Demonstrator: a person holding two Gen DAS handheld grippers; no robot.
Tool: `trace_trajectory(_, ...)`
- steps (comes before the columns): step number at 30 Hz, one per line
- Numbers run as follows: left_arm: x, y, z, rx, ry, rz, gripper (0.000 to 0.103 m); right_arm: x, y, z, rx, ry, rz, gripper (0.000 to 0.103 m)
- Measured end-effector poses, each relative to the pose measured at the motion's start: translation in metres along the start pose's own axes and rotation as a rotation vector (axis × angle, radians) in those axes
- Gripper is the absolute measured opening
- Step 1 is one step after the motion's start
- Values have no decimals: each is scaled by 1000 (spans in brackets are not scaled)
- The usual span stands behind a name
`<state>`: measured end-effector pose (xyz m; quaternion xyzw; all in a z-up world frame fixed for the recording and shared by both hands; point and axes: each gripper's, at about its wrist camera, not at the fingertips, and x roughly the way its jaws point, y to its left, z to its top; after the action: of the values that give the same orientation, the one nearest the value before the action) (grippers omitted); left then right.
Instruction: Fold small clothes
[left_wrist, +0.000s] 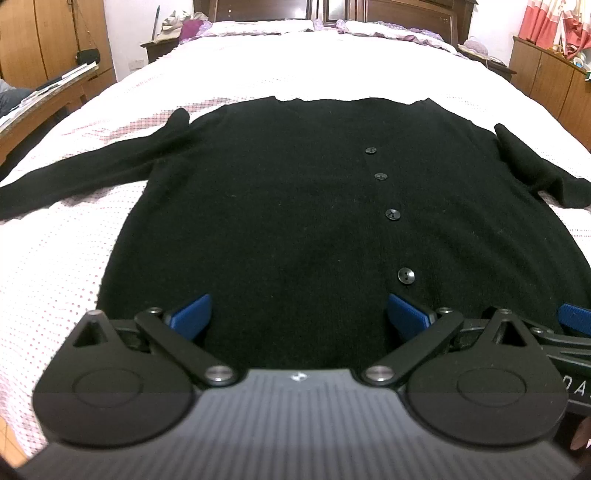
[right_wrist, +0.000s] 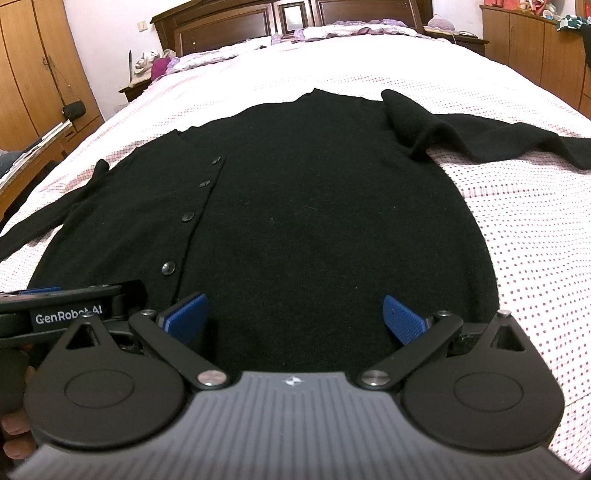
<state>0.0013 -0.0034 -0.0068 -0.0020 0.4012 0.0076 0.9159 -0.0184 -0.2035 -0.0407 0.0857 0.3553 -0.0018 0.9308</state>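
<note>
A black buttoned cardigan (left_wrist: 288, 192) (right_wrist: 314, 206) lies flat on the bed, front up, its hem nearest me and both sleeves spread out sideways. A row of black buttons (left_wrist: 393, 214) runs up its front. My left gripper (left_wrist: 299, 317) hovers open over the hem, left of the button line, with nothing between its blue pads (left_wrist: 192, 317). Just to its right, my right gripper (right_wrist: 295, 319) is open too, over the hem's right half. Each gripper shows at the edge of the other's view.
The bed (left_wrist: 59, 258) has a white sheet with red dots, and pillows (left_wrist: 258, 27) at its head. Wooden cabinets (left_wrist: 546, 74) stand on the right, a wardrobe (right_wrist: 33, 74) and a nightstand with clothes (right_wrist: 147, 74) on the left.
</note>
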Motion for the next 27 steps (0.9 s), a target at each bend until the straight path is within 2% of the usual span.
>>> trace_trajectory(18,0,-2,4,15,-2,-7,103,1,-15,6,55,-6,69,103)
trace_trajectory(23,-1,-1,12,18,-9,-18,103,0,-39,17,139,-11,128,103)
trace_trajectory(27,-2,-1,20,10,-12,-44,103,-1,-69,33,217,-40,132,103)
